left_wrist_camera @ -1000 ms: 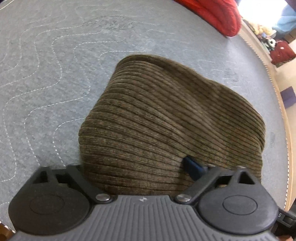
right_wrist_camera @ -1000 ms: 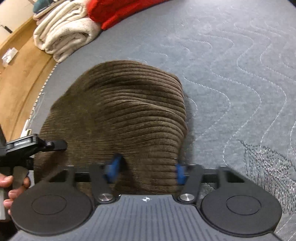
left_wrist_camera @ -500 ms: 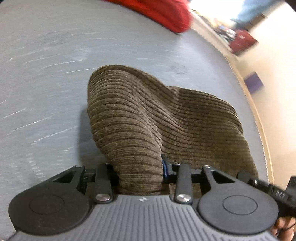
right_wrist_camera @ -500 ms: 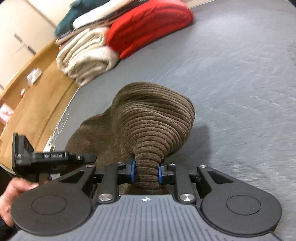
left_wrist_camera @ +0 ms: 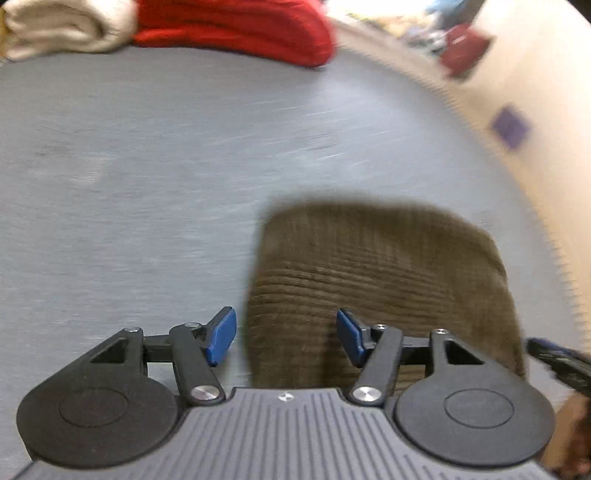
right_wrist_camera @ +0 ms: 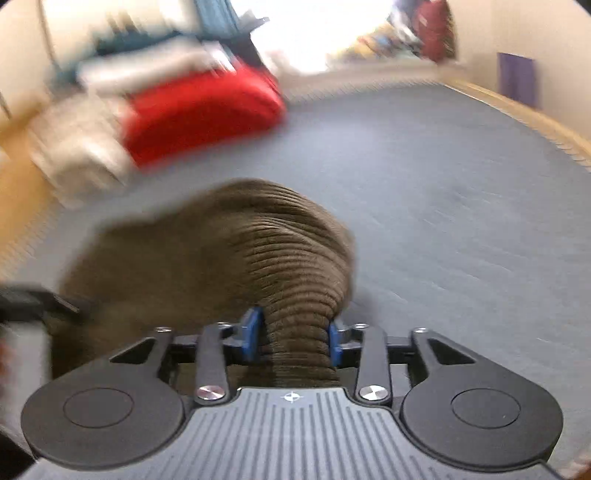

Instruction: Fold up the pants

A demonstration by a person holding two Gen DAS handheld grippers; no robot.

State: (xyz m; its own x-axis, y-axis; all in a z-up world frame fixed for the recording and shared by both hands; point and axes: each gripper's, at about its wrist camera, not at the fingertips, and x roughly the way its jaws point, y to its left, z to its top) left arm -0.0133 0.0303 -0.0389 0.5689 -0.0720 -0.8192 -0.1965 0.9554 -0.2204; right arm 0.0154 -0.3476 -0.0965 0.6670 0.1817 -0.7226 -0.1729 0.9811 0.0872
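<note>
Pinching a bunched fold of the brown corduroy pants (right_wrist_camera: 258, 266), the right gripper (right_wrist_camera: 293, 338) is holding the ribbed cloth tight between its blue pads (right_wrist_camera: 251, 334), so the fabric is rising in a hump above the grey quilted mattress (right_wrist_camera: 461, 206). The left gripper (left_wrist_camera: 286, 334) is hanging spread wide, its blue pads (left_wrist_camera: 221, 334) gripping nothing, while the pants (left_wrist_camera: 380, 284) are lying flat just ahead of it. A red blanket (right_wrist_camera: 199, 110) and a cream folded blanket (left_wrist_camera: 62, 27) are sitting at the mattress's far edge, well apart from the pants; both views are motion-blurred.
</note>
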